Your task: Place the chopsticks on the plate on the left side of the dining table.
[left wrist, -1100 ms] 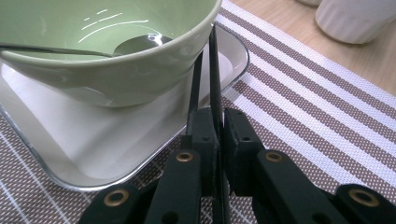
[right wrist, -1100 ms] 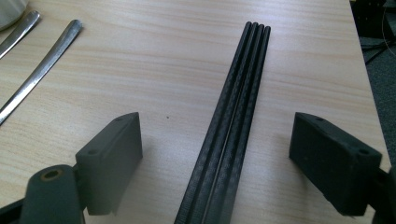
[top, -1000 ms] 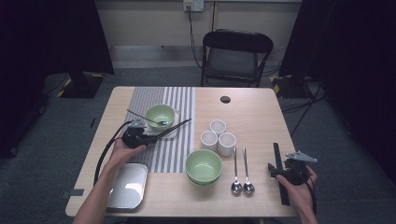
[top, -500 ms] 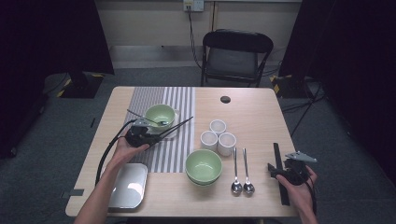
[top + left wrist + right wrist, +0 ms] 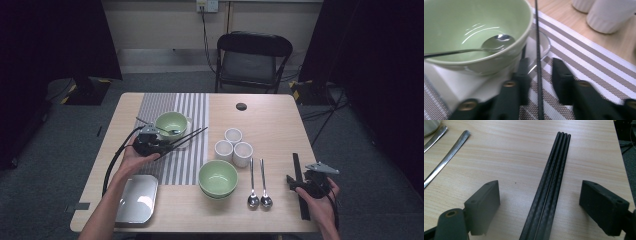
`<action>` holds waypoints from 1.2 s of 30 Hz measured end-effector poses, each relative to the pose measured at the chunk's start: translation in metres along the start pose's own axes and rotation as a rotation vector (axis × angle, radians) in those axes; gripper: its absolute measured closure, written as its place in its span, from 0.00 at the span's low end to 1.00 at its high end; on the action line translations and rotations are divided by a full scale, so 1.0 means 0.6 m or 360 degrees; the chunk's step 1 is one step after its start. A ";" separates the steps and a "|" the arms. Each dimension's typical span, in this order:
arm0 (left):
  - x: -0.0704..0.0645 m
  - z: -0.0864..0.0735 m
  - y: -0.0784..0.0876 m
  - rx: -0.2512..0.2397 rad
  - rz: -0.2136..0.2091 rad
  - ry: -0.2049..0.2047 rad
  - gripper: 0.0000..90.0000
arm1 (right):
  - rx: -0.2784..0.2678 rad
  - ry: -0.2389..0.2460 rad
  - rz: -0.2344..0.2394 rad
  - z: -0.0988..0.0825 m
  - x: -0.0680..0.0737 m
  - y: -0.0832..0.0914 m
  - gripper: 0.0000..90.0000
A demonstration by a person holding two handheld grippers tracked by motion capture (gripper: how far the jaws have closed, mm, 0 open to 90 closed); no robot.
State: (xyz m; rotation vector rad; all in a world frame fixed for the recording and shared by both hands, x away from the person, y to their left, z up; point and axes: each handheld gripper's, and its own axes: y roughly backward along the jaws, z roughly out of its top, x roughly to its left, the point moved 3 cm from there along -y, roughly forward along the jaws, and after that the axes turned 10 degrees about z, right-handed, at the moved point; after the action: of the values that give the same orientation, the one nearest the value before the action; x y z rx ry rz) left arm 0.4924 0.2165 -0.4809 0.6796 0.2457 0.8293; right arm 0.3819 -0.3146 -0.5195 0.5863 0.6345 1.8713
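Now the left gripper [image 5: 187, 138] sits on the grey-and-white striped placemat [image 5: 175, 167], just beside the pale green ceramic bowl [image 5: 171, 123] that holds a steel spoon [image 5: 494, 43]. Its jaws have just been opening: in the left gripper view a thin black chopstick [image 5: 538, 62] runs straight up between them, with a gap on either side, so the pads no longer press on it. Its long axis lies along the jaws, pointing away towards the three white ribbed cups [image 5: 233, 147]; by the look of it the stick is being laid down beside the bowl.

Across the wooden surface [image 5: 270, 120], the right gripper [image 5: 540, 202] rests with its jaws wide apart astride a bundle of black chopsticks [image 5: 549, 185] lying flat. These also run lengthwise away from the jaws, roughly centred between them but touching neither. The right hand is plainly the nearer one to that bundle, so a next stick would likely call for a simple closing there.
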 end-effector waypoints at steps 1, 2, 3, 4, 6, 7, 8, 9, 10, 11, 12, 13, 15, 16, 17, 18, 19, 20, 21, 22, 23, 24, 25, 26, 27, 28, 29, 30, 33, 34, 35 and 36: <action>0.004 -0.001 0.000 0.0000 0.0007 0.0016 0.65 | 0.0001 0.0001 0.0003 0.000 0.000 0.000 0.18; 0.009 -0.003 -0.001 0.0006 0.0025 0.0033 0.61 | 0.0000 -0.0001 0.0000 0.000 0.000 0.000 0.18; 0.012 -0.005 -0.002 0.0012 0.0028 0.0059 0.57 | 0.0001 0.0002 0.0003 0.000 0.000 0.000 0.18; 0.015 -0.008 -0.003 0.0024 0.0034 0.0079 0.53 | 0.0001 0.0000 0.0000 0.000 0.000 0.000 0.18; 0.019 -0.012 -0.006 0.0042 0.0034 0.0108 0.47 | 0.0000 -0.0001 0.0001 0.000 0.000 0.000 0.18; 0.019 -0.013 -0.010 0.0042 0.0032 0.0127 0.45 | 0.0000 0.0000 0.0001 0.000 0.000 0.000 0.18; 0.018 -0.014 -0.013 0.0055 0.0029 0.0141 0.42 | 0.0001 0.0002 0.0002 0.000 0.000 0.000 0.18; 0.019 -0.014 -0.016 0.0054 0.0022 0.0131 0.42 | 0.0000 0.0000 0.0000 0.000 0.000 0.000 0.18; 0.017 -0.015 -0.018 0.0067 0.0029 0.0135 0.42 | 0.0001 0.0001 0.0003 0.000 0.000 0.000 0.18; 0.017 -0.015 -0.020 0.0070 0.0038 0.0124 0.42 | 0.0000 -0.0001 0.0000 0.000 0.000 0.000 0.18; 0.016 -0.016 -0.022 0.0075 0.0051 0.0098 0.42 | 0.0001 0.0001 0.0003 0.000 0.000 0.000 0.18; 0.013 -0.016 -0.024 0.0083 0.0059 0.0100 0.42 | 0.0001 0.0002 0.0002 0.000 0.000 0.000 0.18; 0.007 -0.016 -0.027 0.0089 0.0036 0.0096 0.44 | 0.0000 0.0000 0.0001 0.000 0.000 0.000 0.18; 0.007 -0.016 -0.029 0.0100 0.0038 0.0066 0.45 | 0.0000 -0.0001 0.0001 0.000 0.000 0.000 0.18; 0.007 -0.017 -0.030 0.0116 0.0029 0.0056 0.45 | 0.0000 0.0000 0.0000 0.000 0.000 0.000 0.18; 0.004 -0.017 -0.033 0.0096 0.0033 0.0079 0.46 | 0.0000 -0.0001 0.0001 0.000 0.000 0.000 0.18; 0.005 -0.016 -0.033 0.0113 0.0047 0.0049 0.47 | 0.0000 -0.0001 0.0001 0.000 0.000 0.000 0.18; 0.005 -0.017 -0.033 0.0119 0.0057 0.0055 0.49 | 0.0000 0.0000 0.0003 0.000 0.000 0.000 0.18; 0.005 -0.016 -0.034 0.0114 0.0075 0.0052 0.51 | 0.0000 -0.0001 0.0001 0.000 0.000 0.000 0.18; 0.008 -0.017 -0.032 0.0127 0.0083 0.0027 0.54 | 0.0000 0.0000 0.0004 0.000 0.000 0.000 0.18; 0.008 -0.017 -0.032 0.0110 0.0077 0.0031 0.56 | -0.0001 -0.0001 0.0002 0.000 0.000 0.000 0.18; 0.010 -0.017 -0.032 0.0098 0.0092 0.0047 0.58 | -0.0001 -0.0001 0.0002 0.000 0.000 0.000 0.18; 0.014 -0.018 -0.030 0.0102 0.0099 0.0038 0.60 | 0.0000 0.0001 0.0005 0.000 0.000 0.000 0.18; 0.016 -0.019 -0.028 0.0109 0.0092 0.0047 0.63 | 0.0000 0.0000 0.0005 0.000 0.000 0.000 0.18; 0.018 -0.020 -0.026 0.0098 0.0086 0.0056 0.65 | 0.0000 -0.0001 0.0002 0.000 0.000 0.000 0.18; 0.020 -0.021 -0.025 0.0099 0.0087 0.0041 0.67 | 0.0000 -0.0001 0.0002 0.000 0.000 0.000 0.18; 0.020 -0.021 -0.023 0.0096 0.0080 0.0056 0.69 | 0.0000 -0.0001 0.0003 0.000 0.000 0.000 0.18; 0.021 -0.021 -0.022 0.0100 0.0092 0.0035 0.70 | 0.0000 0.0000 0.0004 0.000 0.000 0.000 0.18; 0.022 -0.020 -0.021 0.0102 0.0107 0.0022 0.74 | 0.0000 0.0000 0.0004 0.000 0.000 0.000 0.18; 0.023 -0.020 -0.021 0.0096 0.0116 -0.0001 0.74 | 0.0000 -0.0001 0.0002 0.000 0.000 0.000 0.18; 0.021 -0.020 -0.020 0.0100 0.0101 0.0016 0.74 | 0.0000 -0.0001 0.0002 0.000 0.000 0.000 0.18; 0.021 -0.020 -0.020 0.0108 0.0118 0.0008 0.74 | 0.0000 -0.0001 0.0002 0.000 0.000 0.000 0.18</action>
State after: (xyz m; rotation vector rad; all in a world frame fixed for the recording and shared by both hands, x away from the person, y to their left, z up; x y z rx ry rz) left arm 0.5020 0.2257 -0.4971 0.7542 0.2555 0.8965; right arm 0.3819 -0.3147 -0.5195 0.5872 0.6338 1.8726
